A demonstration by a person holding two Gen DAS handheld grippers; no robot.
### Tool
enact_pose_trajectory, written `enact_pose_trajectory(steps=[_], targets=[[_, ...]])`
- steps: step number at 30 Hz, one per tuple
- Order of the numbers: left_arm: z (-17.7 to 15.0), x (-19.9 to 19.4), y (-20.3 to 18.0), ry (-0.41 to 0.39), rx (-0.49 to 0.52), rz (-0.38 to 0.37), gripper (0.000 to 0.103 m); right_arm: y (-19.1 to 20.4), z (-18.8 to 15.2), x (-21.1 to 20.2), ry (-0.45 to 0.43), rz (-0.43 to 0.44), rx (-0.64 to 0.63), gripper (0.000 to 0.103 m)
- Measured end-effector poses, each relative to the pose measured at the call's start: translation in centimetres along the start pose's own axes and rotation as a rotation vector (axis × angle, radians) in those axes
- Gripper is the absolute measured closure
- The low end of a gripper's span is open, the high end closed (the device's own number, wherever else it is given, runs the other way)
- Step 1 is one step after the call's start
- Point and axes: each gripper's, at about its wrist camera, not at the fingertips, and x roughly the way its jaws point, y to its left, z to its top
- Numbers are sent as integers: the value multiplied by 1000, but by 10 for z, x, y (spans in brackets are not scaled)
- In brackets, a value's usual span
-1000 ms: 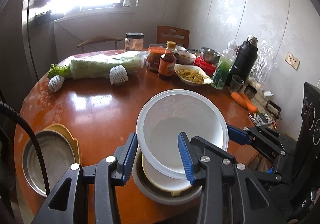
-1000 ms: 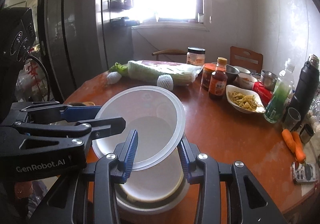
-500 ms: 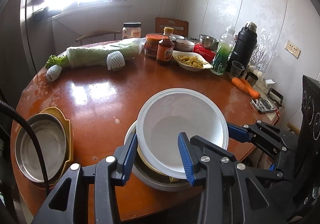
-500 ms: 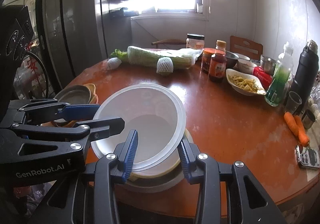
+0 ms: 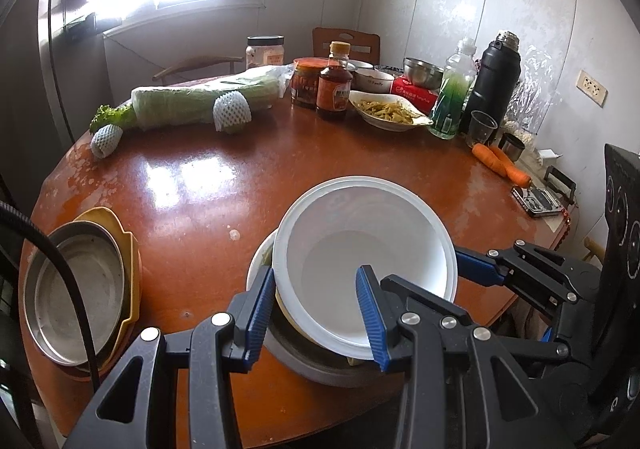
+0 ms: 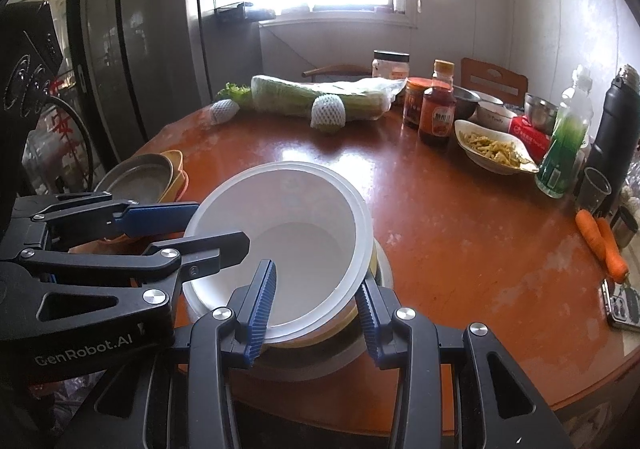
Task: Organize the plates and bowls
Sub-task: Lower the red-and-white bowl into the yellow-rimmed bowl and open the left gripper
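Note:
A white plastic bowl (image 5: 360,249) sits tilted on top of a stack of bowls, a cream one over a grey metal one (image 5: 304,363), at the table's near edge. My left gripper (image 5: 316,313) straddles its near-left rim, one finger outside and one inside, jaws apart. My right gripper (image 6: 316,305) straddles the near-right rim of the same bowl (image 6: 288,233) in the same way. A metal plate on yellow plates (image 5: 80,289) lies at the left; it also shows in the right wrist view (image 6: 140,177).
On the round wooden table (image 5: 192,185) stand wrapped cabbage (image 5: 200,105), sauce bottle and jars (image 5: 332,85), a dish of food (image 5: 388,113), a green bottle, a black thermos (image 5: 494,81), a cup, carrots (image 5: 500,165) and a phone (image 5: 536,201) at the right edge.
The white bowl has come down from tilted above the stack onto it. Both grippers have moved down and back with it, staying around its rim.

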Motion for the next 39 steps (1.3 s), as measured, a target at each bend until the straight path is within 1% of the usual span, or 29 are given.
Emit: enact_pose_trajectory(steps=[21,39], targets=[[-8,18,4,31,-10,6,61,3,-6,20,34,-39,-25,61],[-9,19,6,30,-23,3,61,1,-7,19,29,-52,-33,61]])
